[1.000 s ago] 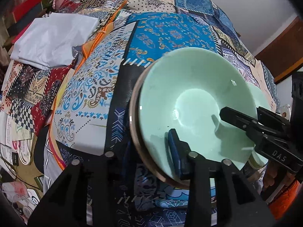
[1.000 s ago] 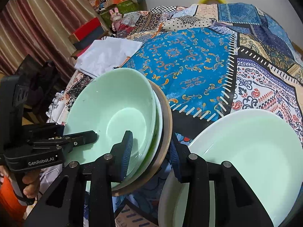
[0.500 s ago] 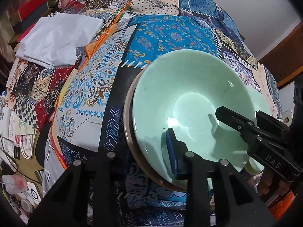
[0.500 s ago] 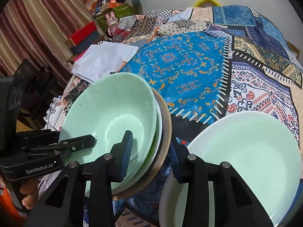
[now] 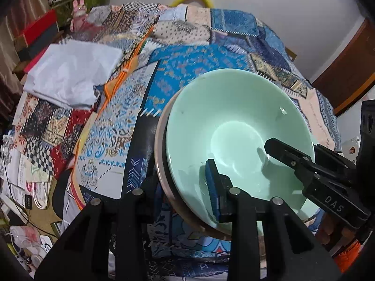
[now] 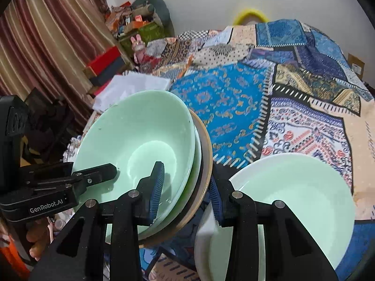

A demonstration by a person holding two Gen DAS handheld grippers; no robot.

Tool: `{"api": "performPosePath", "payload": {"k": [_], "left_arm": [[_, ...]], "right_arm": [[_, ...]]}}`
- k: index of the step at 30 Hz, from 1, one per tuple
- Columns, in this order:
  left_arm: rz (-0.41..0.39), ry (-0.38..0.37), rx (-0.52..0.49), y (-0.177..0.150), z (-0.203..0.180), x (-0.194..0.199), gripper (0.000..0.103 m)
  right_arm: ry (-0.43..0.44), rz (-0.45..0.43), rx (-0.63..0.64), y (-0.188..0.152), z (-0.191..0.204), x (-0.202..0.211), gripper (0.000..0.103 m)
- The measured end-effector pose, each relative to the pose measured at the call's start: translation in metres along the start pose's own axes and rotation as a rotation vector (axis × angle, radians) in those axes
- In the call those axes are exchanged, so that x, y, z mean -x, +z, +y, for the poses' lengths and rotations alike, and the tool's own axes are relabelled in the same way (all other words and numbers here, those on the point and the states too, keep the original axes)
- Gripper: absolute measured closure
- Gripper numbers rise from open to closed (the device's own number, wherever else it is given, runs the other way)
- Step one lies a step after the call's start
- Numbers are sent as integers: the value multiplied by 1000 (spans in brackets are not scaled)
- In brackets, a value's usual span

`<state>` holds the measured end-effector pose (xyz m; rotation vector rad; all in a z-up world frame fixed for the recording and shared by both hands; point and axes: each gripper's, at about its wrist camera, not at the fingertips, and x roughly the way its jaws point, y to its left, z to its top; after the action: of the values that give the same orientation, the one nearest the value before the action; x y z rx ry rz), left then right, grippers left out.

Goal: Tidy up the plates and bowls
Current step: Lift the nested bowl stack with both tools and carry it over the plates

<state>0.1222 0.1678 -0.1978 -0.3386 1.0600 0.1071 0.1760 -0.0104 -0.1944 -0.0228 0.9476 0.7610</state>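
Stack of nested dishes held between two grippers above a patchwork quilt (image 6: 234, 98). Compared with the views a second ago, the stack sits higher in both wrist views, more of the far wall and curtain shows behind it, and the quilt pattern is motion-blurred; the reading is that both hands are raising the stack together, so the carry phase of tidying has begun. The left gripper (image 5: 185, 175) pinches the near-left rim of the stack, one blue-padded finger inside the top bowl and the other outside, under the brown rim. The right gripper (image 6: 185, 187) pinches the opposite rim the same way, one pad inside, one outside.

Containers: the mint-green bowl (image 5: 234, 121) is uppermost and appears empty, with only a sheen in its base. It nests in at least one further green dish, edge visible in the right wrist view, and all rest in a brown-rimmed plate (image 6: 207, 145) at the bottom. A separate pale green plate (image 6: 304, 192) lies on the quilt just beside the right gripper, empty; it seems to sit on another white dish. A folded white cloth (image 5: 70, 75) lies further off on the quilt
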Motion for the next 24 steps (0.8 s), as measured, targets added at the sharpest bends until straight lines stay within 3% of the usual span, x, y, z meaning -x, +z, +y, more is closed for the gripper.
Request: {"api": "performPosePath", "payload": {"k": [24], "left_arm": [[-38,-46,-107,-9,-84,36,71]], "right_arm": [[-56,-119,-63,-17,-42,84,69]]}}
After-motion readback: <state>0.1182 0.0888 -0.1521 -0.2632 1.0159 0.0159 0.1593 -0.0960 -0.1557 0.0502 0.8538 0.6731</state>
